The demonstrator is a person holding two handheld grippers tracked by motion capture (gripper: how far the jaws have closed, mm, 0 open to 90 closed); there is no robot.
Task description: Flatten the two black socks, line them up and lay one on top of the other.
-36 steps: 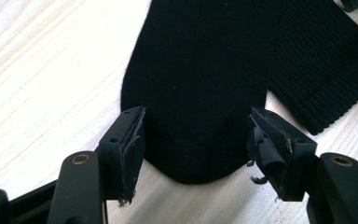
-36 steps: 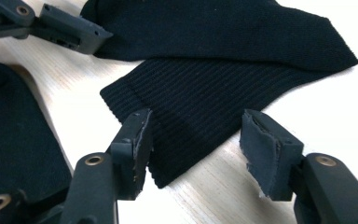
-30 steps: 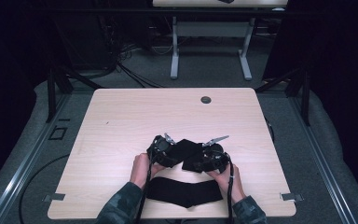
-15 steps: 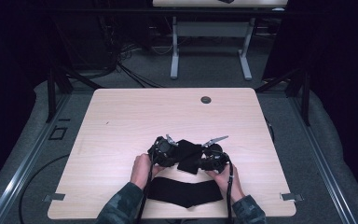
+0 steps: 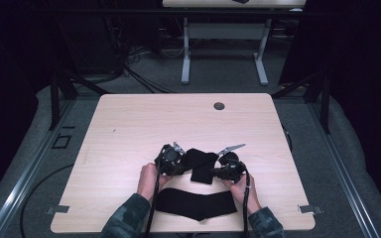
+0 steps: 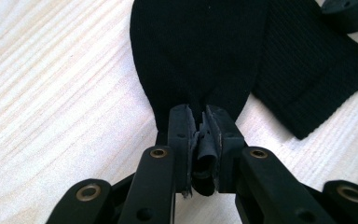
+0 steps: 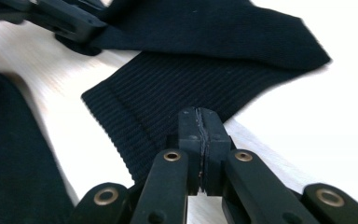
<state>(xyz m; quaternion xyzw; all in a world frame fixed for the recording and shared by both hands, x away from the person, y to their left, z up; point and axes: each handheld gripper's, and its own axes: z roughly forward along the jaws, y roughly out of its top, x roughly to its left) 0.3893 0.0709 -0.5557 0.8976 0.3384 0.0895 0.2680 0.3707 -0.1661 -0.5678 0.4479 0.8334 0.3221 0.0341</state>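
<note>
Two black socks on the pale wood table (image 5: 129,124), both at the near edge by the person. Folded sock (image 5: 201,165) lies between the two grippers. Left gripper (image 6: 200,140) is clamped on it: a bunched pinch of knit is squeezed between the jaws, the smooth foot part fanning out ahead. Right gripper (image 7: 199,140) has its jaws pressed together at the edge of the ribbed cuff (image 7: 168,93); cloth between them, I cannot tell how much. Second sock (image 5: 196,204) lies flat behind the grippers, between the person's forearms. Left hand (image 5: 148,177) and right hand (image 5: 240,187) hold the tools low on the table. Small dark grommet (image 5: 219,105) well ahead of both grippers.
</note>
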